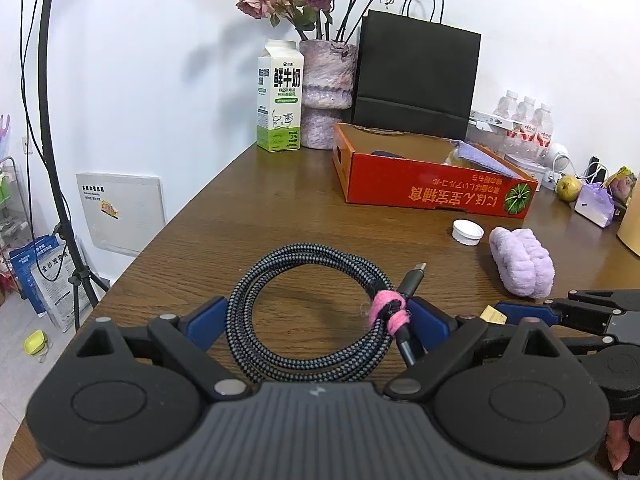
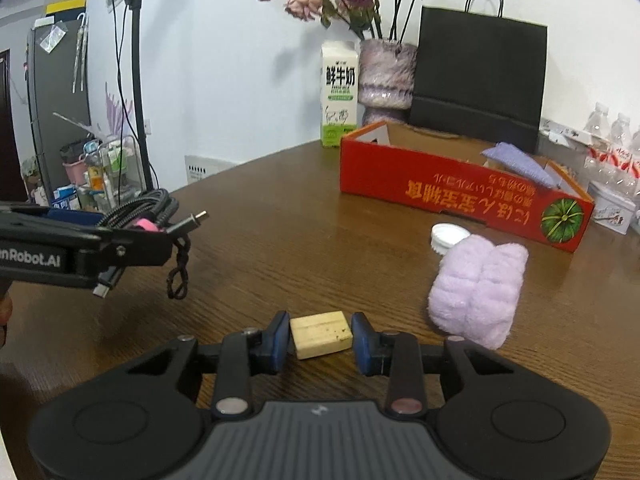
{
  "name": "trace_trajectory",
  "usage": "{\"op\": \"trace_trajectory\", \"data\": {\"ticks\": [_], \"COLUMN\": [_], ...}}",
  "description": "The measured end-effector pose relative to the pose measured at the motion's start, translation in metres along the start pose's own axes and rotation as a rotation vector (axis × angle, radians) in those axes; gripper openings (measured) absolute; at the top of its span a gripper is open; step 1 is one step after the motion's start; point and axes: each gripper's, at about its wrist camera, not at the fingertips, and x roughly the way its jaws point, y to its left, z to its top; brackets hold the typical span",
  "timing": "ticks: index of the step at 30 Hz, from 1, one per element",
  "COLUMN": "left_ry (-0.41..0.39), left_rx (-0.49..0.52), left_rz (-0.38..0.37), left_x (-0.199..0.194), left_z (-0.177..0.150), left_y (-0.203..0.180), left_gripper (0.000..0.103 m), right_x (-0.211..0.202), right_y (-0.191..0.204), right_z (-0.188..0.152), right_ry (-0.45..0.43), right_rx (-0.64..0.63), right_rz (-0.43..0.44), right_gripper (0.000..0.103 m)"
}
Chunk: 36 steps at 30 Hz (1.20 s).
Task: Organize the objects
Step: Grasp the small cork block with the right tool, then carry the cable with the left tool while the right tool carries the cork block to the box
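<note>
My left gripper (image 1: 316, 320) is shut on a coiled braided cable (image 1: 308, 268) tied with a pink strap and holds it above the wooden table (image 1: 248, 216); the cable also shows in the right wrist view (image 2: 140, 212). My right gripper (image 2: 320, 336) has its pads on both sides of a small pale wooden block (image 2: 321, 334) low over the table. A fluffy lilac cloth (image 2: 476, 292) and a white cap (image 2: 448, 237) lie to the right. The red cardboard box (image 2: 452, 196) stands beyond, holding a purple cloth (image 2: 520, 162).
A milk carton (image 1: 279, 96), a vase of dried roses (image 1: 326, 92) and a black paper bag (image 1: 416, 80) stand at the back. Water bottles (image 1: 528, 128), a pear (image 1: 568, 187) and small packets are at the far right. The table edge runs along the left.
</note>
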Motion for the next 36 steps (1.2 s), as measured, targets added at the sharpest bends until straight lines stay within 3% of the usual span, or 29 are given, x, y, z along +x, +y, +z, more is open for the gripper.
{"op": "trace_trajectory", "data": {"ticks": [17,36], "left_ry": [-0.026,-0.043], "left_rx": [0.029,0.067], "left_rz": [-0.064,-0.116], "left_x": [-0.005,0.018], "left_z": [0.012,0.044], "left_y": [-0.043,-0.106], "left_gripper": [0.096,0.096], "right_x": [-0.043,-0.065], "right_y": [-0.028,-0.088], "right_z": [-0.007,0.006], "right_ry": [-0.145,-0.219], "right_rx": [0.042,0.084], "right_rz": [-0.075,-0.164], "right_gripper": [0.032,0.032]}}
